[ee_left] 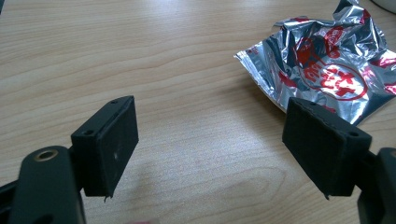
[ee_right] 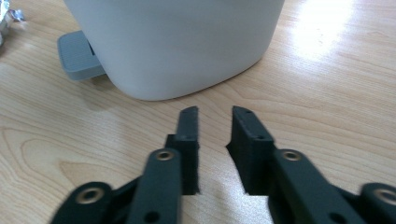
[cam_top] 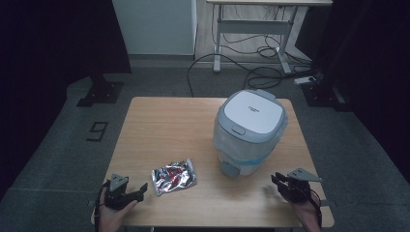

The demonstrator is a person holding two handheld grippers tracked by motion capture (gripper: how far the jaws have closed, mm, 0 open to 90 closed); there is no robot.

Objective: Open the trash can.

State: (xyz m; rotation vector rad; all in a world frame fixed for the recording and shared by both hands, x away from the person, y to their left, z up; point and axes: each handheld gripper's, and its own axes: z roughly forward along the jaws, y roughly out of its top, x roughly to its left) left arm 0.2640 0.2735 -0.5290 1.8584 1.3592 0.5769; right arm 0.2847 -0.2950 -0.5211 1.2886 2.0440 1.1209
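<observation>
A crumpled silver and red foil wrapper (cam_top: 174,176) lies on the wooden table (cam_top: 164,125), left of a small white bin (cam_top: 249,130) with a grey lid and a foot pedal (cam_top: 231,169). My left gripper (cam_top: 141,192) rests at the table's front left, just left of the wrapper. It stands wide open (ee_left: 212,135) with bare wood between the jaws and the wrapper (ee_left: 327,60) beyond its right jaw. My right gripper (cam_top: 275,182) sits at the front right, pointing at the bin's base (ee_right: 173,42). Its jaws (ee_right: 215,116) are a narrow gap apart, holding nothing.
The bin's grey pedal (ee_right: 79,56) sticks out toward the table's front. A clear liner shows under the lid. Beyond the table are grey carpet, a desk frame (cam_top: 251,34) with loose cables (cam_top: 261,72) and a stand base (cam_top: 99,92).
</observation>
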